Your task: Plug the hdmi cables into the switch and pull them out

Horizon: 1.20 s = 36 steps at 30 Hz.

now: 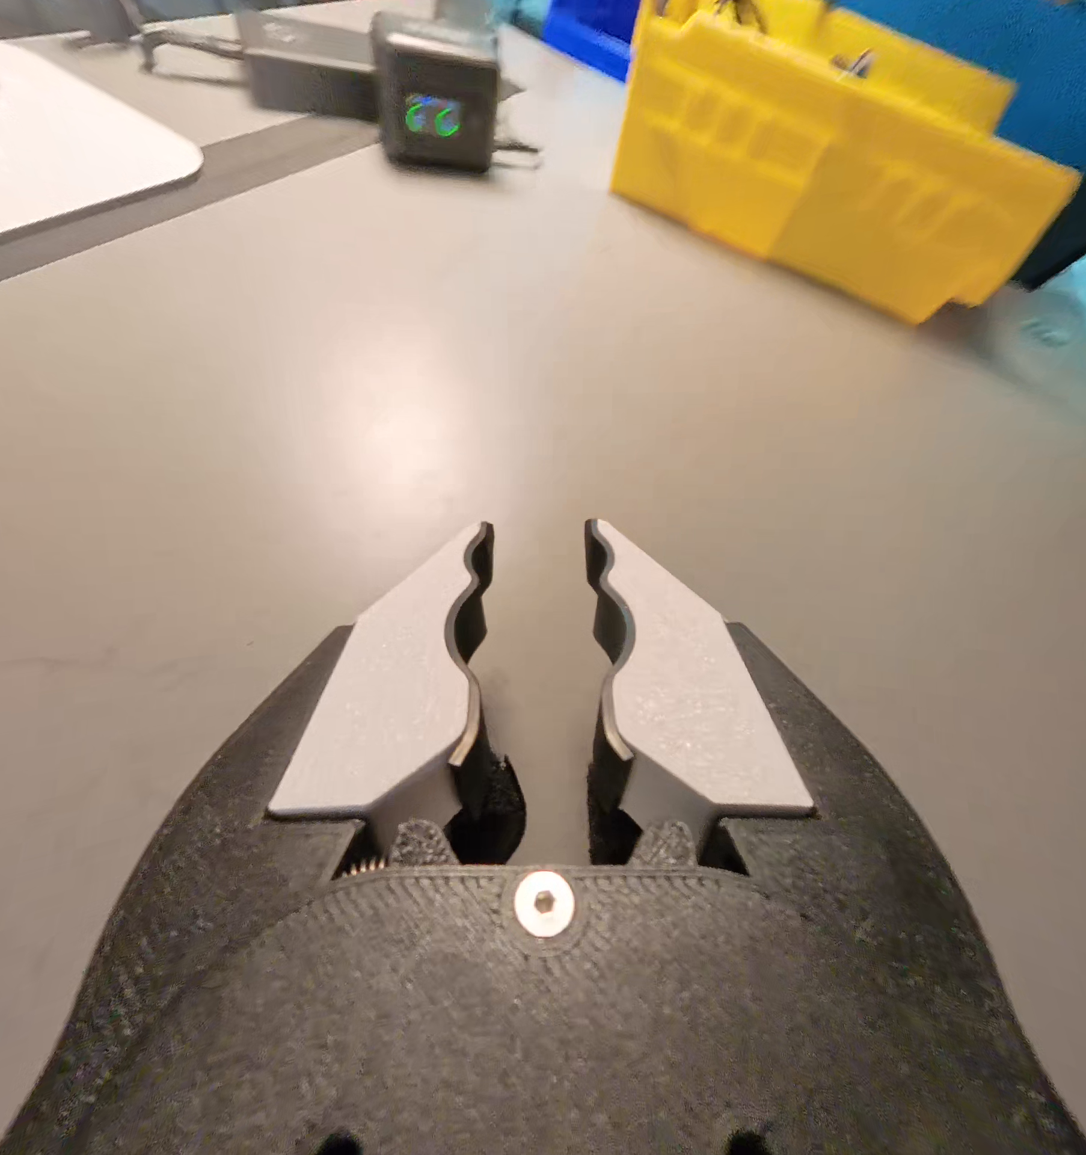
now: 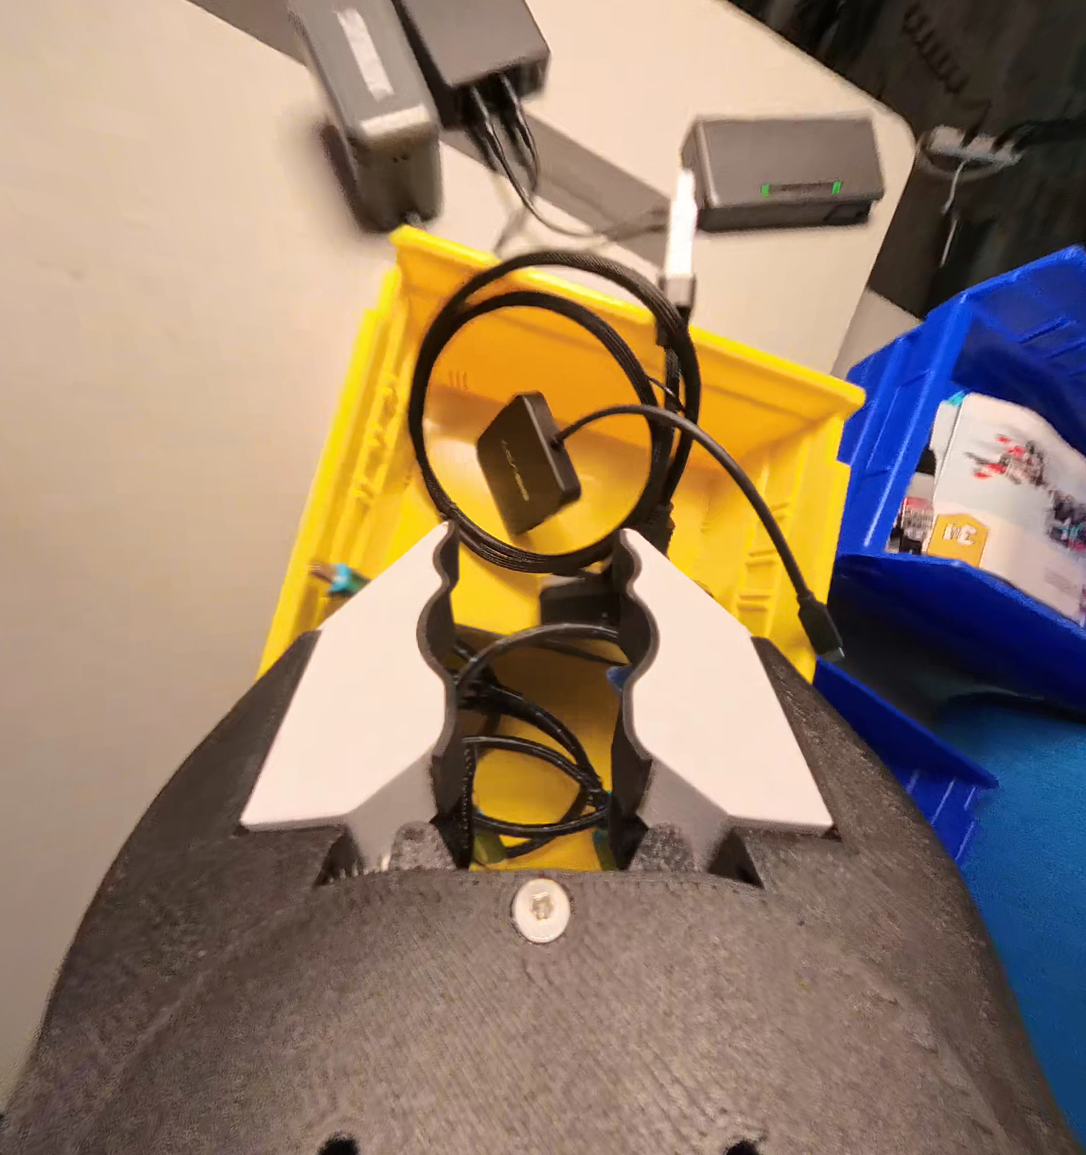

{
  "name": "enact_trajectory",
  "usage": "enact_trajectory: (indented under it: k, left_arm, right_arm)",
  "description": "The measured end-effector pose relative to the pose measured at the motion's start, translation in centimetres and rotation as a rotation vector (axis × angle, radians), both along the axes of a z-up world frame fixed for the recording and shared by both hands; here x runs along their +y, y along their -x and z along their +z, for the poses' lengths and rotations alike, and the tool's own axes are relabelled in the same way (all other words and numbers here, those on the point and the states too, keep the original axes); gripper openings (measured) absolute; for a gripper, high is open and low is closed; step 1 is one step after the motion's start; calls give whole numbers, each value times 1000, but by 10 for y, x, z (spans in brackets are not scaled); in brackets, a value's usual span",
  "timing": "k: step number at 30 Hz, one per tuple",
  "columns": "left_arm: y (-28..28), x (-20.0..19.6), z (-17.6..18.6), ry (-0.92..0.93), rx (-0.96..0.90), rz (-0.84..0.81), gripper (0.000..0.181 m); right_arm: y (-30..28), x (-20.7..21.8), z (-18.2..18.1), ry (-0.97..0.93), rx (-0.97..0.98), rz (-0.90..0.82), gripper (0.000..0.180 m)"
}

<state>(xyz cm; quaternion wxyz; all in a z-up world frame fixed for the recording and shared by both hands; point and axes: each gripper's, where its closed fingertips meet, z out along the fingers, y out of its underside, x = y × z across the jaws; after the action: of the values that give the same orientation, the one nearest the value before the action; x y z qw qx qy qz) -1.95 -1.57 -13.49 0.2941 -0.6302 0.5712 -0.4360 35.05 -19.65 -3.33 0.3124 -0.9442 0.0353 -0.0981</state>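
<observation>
While both tongs (left (image 1: 539,531), right (image 2: 535,537)) gape empty, grey table (image 1: 278,437) holds yellow bin (image 2: 365,437).

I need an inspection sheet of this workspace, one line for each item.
Surface: beige table, bare before the left gripper.
Job's things: black switch hanging inside coiled cable, over the yellow bin.
Clutter: blue bin holding printed boxes.
Grippers: left open, empty; right gripper open, cable loop between its fingers.
Cables: more black cables lie in the yellow bin.
Surroundings: grey devices behind.
</observation>
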Motion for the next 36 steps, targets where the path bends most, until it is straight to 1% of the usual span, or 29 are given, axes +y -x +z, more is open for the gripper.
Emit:
enact_trajectory:
  k: [2,5,8,11,13,15,18,20,22,26,29,31,33,34,36]
  left_arm:
    - [0,9,-5,-51,32,69,32]
    - [2,25,-6,-126,51,173,37]
    - [8,43,-5,-230,64,290,38]
    - [14,57,-4,-332,87,377,39]
    - [15,60,-3,-361,92,401,39]
    - [17,62,-2,-375,92,418,40]
    - [18,64,-2,-386,94,436,42]
    - [19,65,-1,-388,92,442,43]
    - [19,65,-1,-394,92,444,44]
    - [19,65,-2,-408,99,448,44]
    - [20,66,-3,-402,110,454,46]
    - [21,67,-5,-403,119,461,47]
    - [21,68,-6,-409,129,465,48]
    - [22,67,-6,-412,134,465,49]
    - [21,67,-7,-420,137,463,49]
  right_arm:
    - [33,9,12,-64,-23,47,50]
    - [98,34,9,-127,-47,148,49]
    - [169,67,-13,-193,-30,248,49]
    - [228,98,-42,-275,12,306,48]
    - [255,113,-63,-327,33,309,44]
    - [268,118,-80,-391,53,271,42]
    - [272,106,-99,-443,126,177,40]
    - [260,88,-90,-500,98,105,42]
    - [241,64,-77,-540,30,22,43]
    - [209,4,-50,-526,-131,-98,56]
    - [172,-45,-23,-470,-318,-216,66]
    - [141,-77,-15,-403,-412,-319,77]
    - [115,-100,-25,-321,-421,-391,88]
    - [108,-105,-34,-289,-389,-403,96]
    - [101,-107,-60,-228,-309,-385,101]
